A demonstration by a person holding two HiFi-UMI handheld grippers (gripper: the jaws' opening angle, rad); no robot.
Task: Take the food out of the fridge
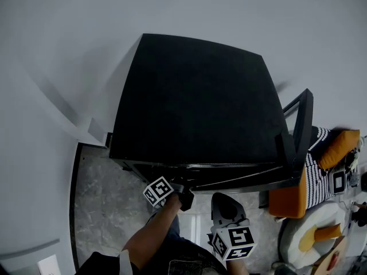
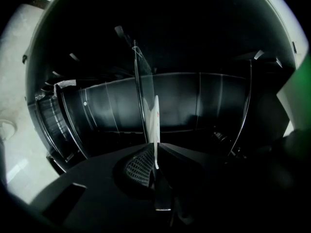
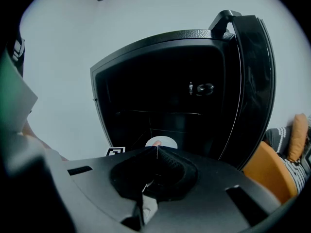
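Two grippers logged: your left gripper (image 2: 155, 147) was clamped on the rim of the white food plate (image 2: 155, 118) inside the open black fridge (image 1: 195, 96), your right gripper (image 3: 156, 151) closed, empty, in front of it.

round white plate of food (image 3: 158, 142) lies flat, low inside the open black fridge (image 1: 195, 107).

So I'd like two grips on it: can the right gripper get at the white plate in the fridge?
Probably yes. The door stands open and nothing lies between the right gripper and the white plate straight ahead. Its jaws are shut, though, and the left gripper clamps the plate's edge.
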